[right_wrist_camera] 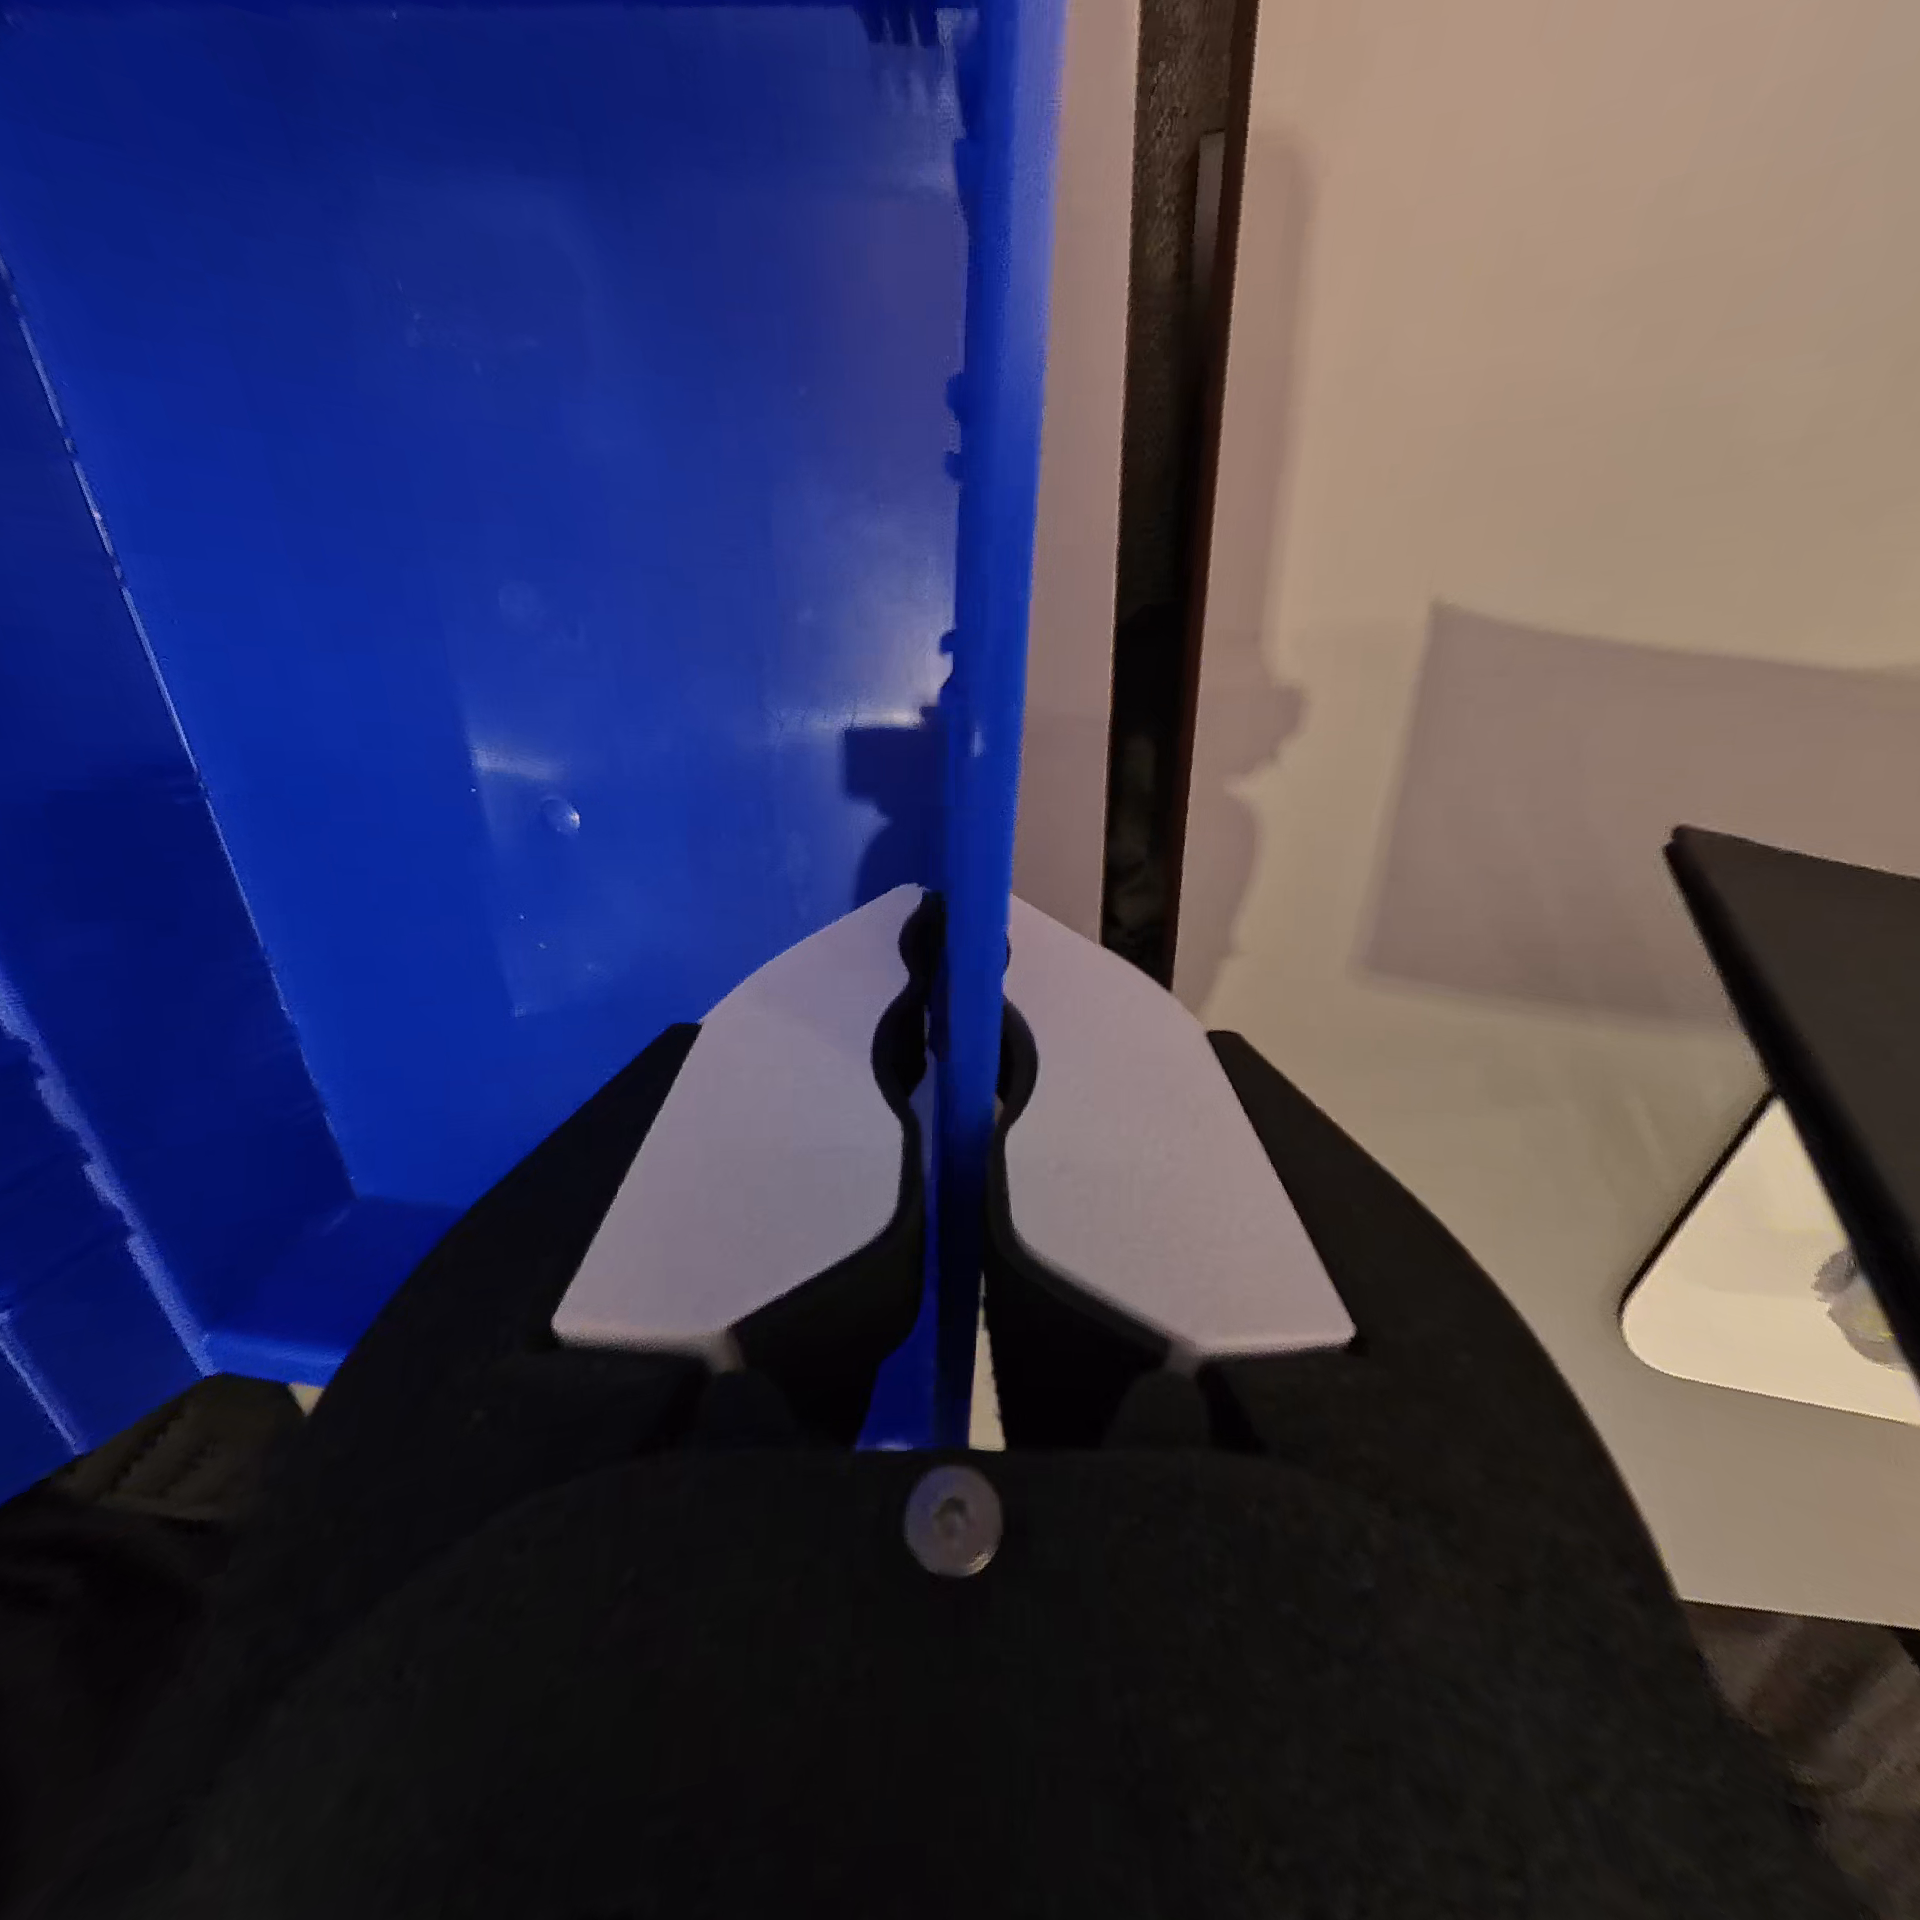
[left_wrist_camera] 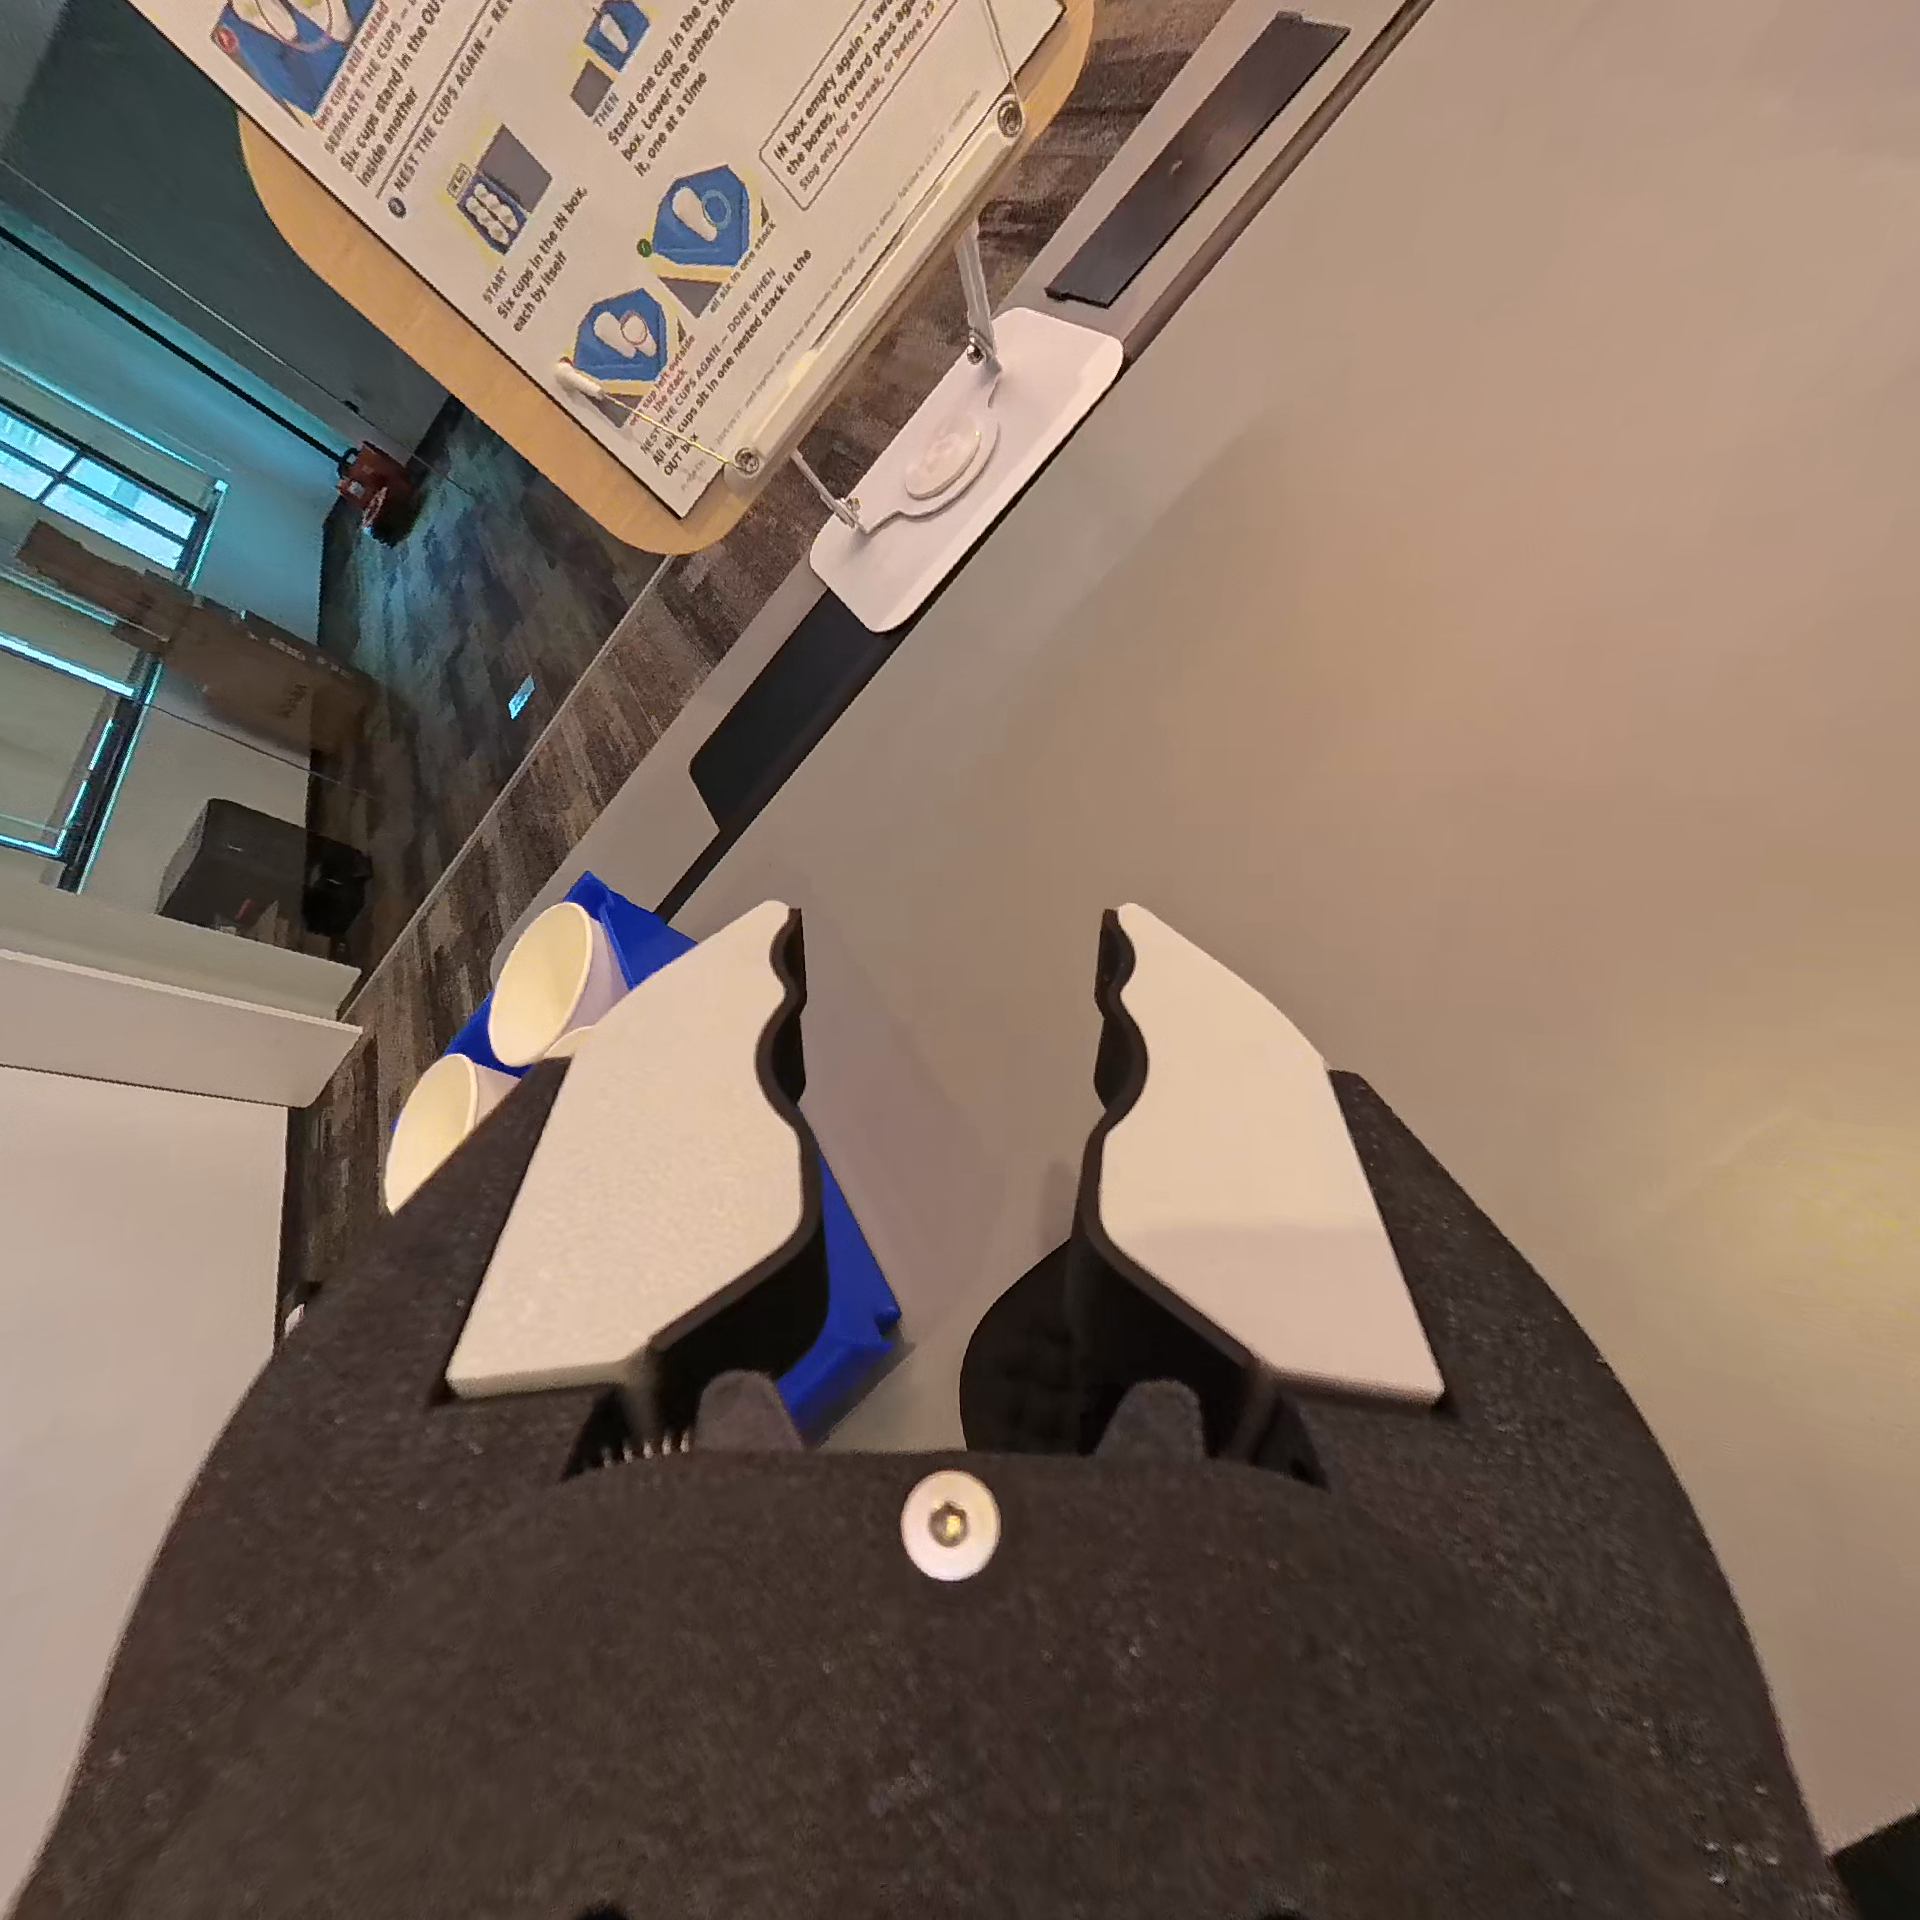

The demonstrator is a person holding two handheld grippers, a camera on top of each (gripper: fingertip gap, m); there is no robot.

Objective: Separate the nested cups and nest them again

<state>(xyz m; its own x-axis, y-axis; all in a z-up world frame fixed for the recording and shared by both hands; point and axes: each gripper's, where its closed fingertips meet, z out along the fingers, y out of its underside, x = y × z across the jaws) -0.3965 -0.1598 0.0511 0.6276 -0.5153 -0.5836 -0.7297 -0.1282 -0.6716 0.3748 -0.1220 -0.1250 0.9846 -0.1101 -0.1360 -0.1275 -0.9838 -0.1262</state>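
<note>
1. The right tool [right_wrist_camera: 961, 914] is clamped on the thin side wall of a blue box [right_wrist_camera: 499, 520]; one finger is inside the box and the other outside, with the wall edge running up between them.
2. The left tool [left_wrist_camera: 951, 925] is spread wide with nothing between its fingers, held over bare table [left_wrist_camera: 1455, 727].
3. Behind the left tool's left finger [left_wrist_camera: 665, 1143] lies a blue bin [left_wrist_camera: 852, 1299], partly hidden by that finger.
4. Two white cups [left_wrist_camera: 545, 982] show at the bin, apart from each other, with their mouths turned toward the camera; the nearer one is cut off by the tool body. Whether more cups are there cannot be told.
5. Farther off on the table stands an instruction sheet [left_wrist_camera: 644, 208] on a white stand [left_wrist_camera: 966, 468].
6. Past the table edge is grey carpet [left_wrist_camera: 457, 623], then windows.
7. Only the right wrist view shows the box interior, where no cups are seen. To the right of the box it shows a dark strip [right_wrist_camera: 1164, 520], a black panel [right_wrist_camera: 1808, 987] and a white base [right_wrist_camera: 1766, 1299].
8. Only the left wrist view shows the cups.
</note>
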